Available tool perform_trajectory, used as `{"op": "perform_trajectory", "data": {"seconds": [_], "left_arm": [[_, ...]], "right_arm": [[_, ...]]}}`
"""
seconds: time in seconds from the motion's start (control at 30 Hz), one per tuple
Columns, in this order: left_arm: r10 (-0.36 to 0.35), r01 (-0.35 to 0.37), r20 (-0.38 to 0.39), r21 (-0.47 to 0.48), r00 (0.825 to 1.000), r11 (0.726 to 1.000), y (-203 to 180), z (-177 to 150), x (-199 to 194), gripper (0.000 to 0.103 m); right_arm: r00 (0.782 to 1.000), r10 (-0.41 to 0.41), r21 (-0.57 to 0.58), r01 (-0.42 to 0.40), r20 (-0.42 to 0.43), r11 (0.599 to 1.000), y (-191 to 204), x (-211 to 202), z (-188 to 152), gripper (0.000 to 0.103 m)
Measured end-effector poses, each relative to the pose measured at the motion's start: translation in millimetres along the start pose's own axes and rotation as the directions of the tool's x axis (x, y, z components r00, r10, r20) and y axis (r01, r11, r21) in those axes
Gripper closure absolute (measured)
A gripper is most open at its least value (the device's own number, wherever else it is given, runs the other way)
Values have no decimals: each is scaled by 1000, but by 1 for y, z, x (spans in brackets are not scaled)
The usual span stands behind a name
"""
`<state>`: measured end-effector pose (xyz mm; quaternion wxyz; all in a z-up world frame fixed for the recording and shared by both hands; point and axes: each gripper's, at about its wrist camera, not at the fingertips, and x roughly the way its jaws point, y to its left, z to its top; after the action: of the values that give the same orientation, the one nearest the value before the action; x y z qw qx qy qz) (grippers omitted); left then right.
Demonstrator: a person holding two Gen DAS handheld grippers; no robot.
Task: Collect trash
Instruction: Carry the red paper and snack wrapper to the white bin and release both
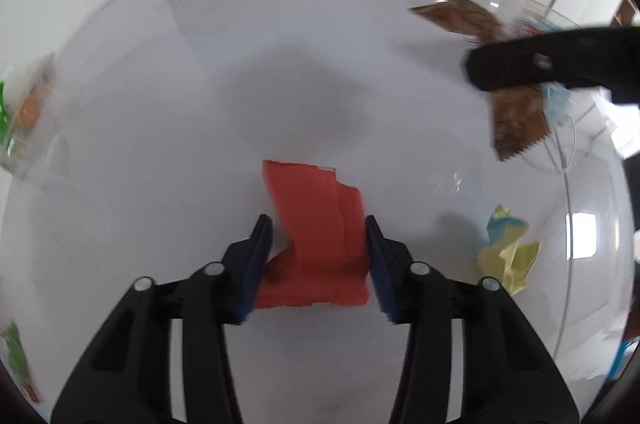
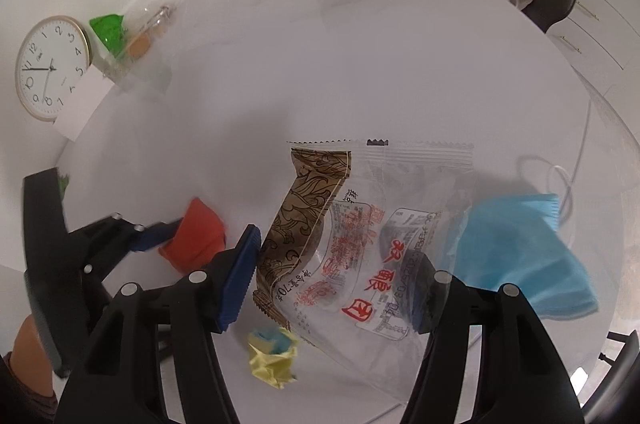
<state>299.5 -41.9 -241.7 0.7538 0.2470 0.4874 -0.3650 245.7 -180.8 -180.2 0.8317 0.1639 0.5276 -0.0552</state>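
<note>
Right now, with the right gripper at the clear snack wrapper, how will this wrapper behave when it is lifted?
The clear snack wrapper is thin film, so it will probably hang floppy. It looks empty, so likely very light. Its glossy surface may slip between the right gripper pads. The blue face mask lies against it and might shift too.

Left claw: torn paper scrap between its fingers, on the worktop.
Its right: crumpled sticky notes.
Right claw: snack wrapper between fingers; face mask right.
</note>
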Motion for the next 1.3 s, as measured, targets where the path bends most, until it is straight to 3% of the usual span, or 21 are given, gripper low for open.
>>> {"op": "perform_trajectory", "data": {"seconds": [0.17,0.37,0.57,0.7,0.83,1.0,1.3], "left_arm": [[7,-6,11,-75,1000,997,-2,-11,-13,58],[49,-40,42,-189,998,981,-19,-39,-70,58],[120,-108,30,-263,992,959,-66,-70,-135,58],[110,-103,4,-313,994,944,-103,-80,-162,58],[105,-102,-10,-317,994,943,-137,-95,-176,58],[46,-44,0,-292,999,956,-196,-107,-187,58],[12,-6,26,-231,1000,973,-257,-114,-196,58]], "right_arm": [[1000,14,1,-14,17,1000,2,-18,-6,41],[999,27,-36,-26,29,999,4,-47,-34,40],[999,39,-85,-36,24,996,5,-82,-92,40],[999,42,-117,-40,14,992,2,-105,-138,40],[998,61,-111,-62,-9,992,-13,-126,-183,40],[998,61,-68,-63,-22,996,-44,-153,-236,40],[1000,13,-4,-13,-9,1000,-99,-191,-293,39]]}}
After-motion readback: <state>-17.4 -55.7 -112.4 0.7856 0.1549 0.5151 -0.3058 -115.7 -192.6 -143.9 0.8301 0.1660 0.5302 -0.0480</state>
